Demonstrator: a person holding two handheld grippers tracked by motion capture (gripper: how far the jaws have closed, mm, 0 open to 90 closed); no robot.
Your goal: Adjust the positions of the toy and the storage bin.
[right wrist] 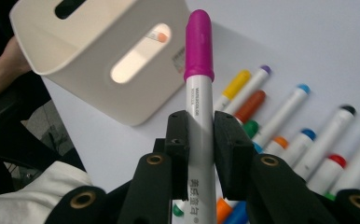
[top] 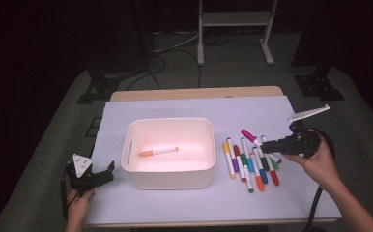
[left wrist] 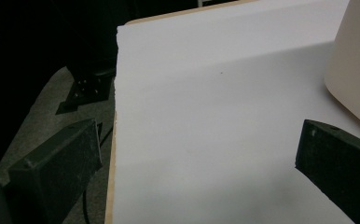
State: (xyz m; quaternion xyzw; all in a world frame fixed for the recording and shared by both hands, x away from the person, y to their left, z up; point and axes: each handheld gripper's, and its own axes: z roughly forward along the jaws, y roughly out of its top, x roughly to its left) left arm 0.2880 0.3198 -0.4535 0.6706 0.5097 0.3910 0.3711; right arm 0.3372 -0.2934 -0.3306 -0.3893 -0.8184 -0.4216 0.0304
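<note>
Pink marker (right wrist: 199, 93) lifted, bound for the bin (top: 169, 151).
Right gripper (right wrist: 200, 135) jaws clamped on its barrel, cap forward for dropping in; left gripper (left wrist: 197, 154) jaws wide, empty.

I hold a white marker (right wrist: 200, 116) with a magenta cap (right wrist: 198, 44) pinched by its barrel between my right jaws, lifted off the white sheet above the row of loose markers (top: 250, 164), its cap pointing left and far toward the bin (top: 169, 152).

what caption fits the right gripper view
Right gripper clamps a magenta-capped marker, white bin beyond.
</note>
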